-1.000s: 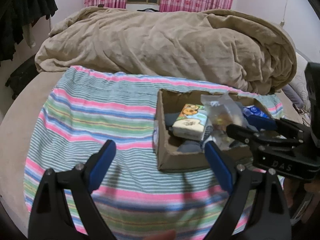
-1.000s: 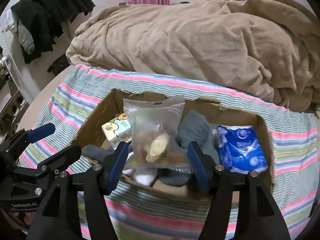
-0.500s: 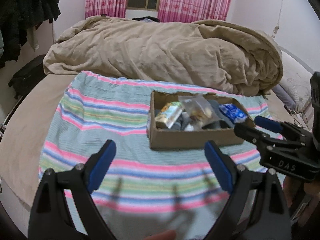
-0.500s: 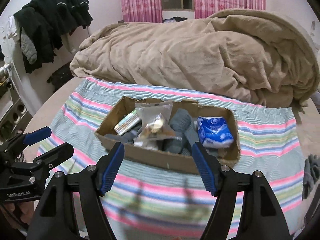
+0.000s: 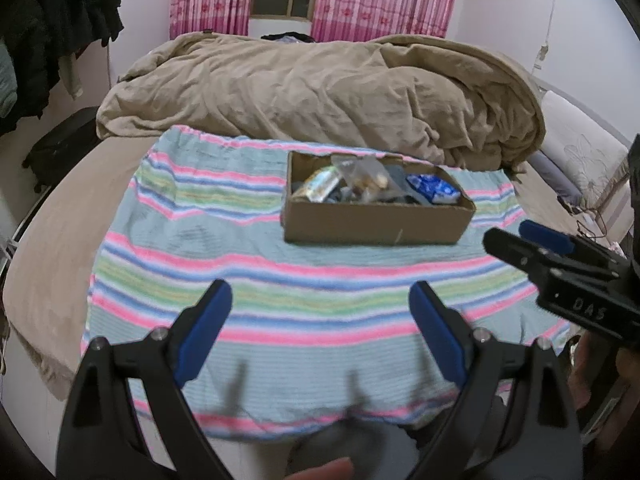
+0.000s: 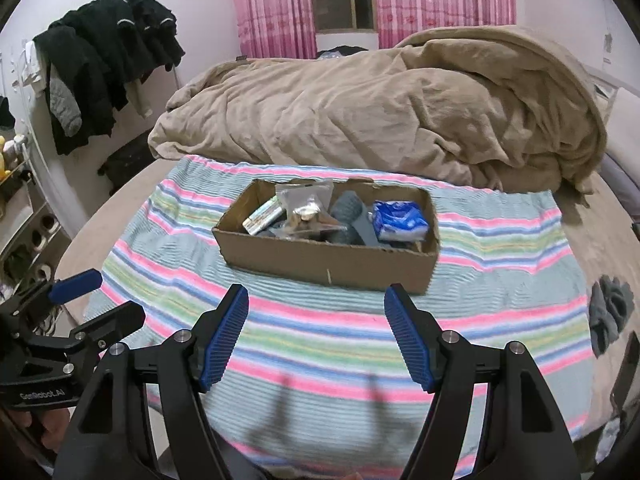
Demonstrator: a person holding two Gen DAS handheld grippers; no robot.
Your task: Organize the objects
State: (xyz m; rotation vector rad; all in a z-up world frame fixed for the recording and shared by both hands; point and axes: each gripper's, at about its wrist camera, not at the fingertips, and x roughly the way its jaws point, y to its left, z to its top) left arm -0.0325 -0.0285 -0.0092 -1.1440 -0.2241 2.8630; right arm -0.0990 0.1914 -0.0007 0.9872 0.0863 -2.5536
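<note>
On the striped cloth, toward its far edge, sits a shallow rectangular cardboard box (image 6: pixel 326 258), plain brown w/ rough-cut rim. Inside, packed close: crinkly clear plastic bag (image 6: pixel 306 204) of pale lumpy bits near the middle, flat printed packet (image 6: pixel 262 216) leaning at the left end, grey knit sock (image 6: pixel 348 210) beside the bag, glossy blue tissue pack (image 6: pixel 400 220) at the right end.

Cloth (image 5: pixel 304 288) is ribbed-looking, horizontal stripes in pink, teal, green, blue; spread over the bed, edges a bit wavy. Behind the box lies a big rumpled tan blanket (image 5: pixel 320 96), soft, heavily creased. Dark grey fabric lump (image 6: pixel 610 308) sits on the bed just off the cloth's right edge.

Left tongs (image 5: pixel 320 332) & right tongs (image 6: pixel 316 332) both hover over the cloth's near part, well short of the box, blue ridged pads spread wide apart, nothing between them.
</note>
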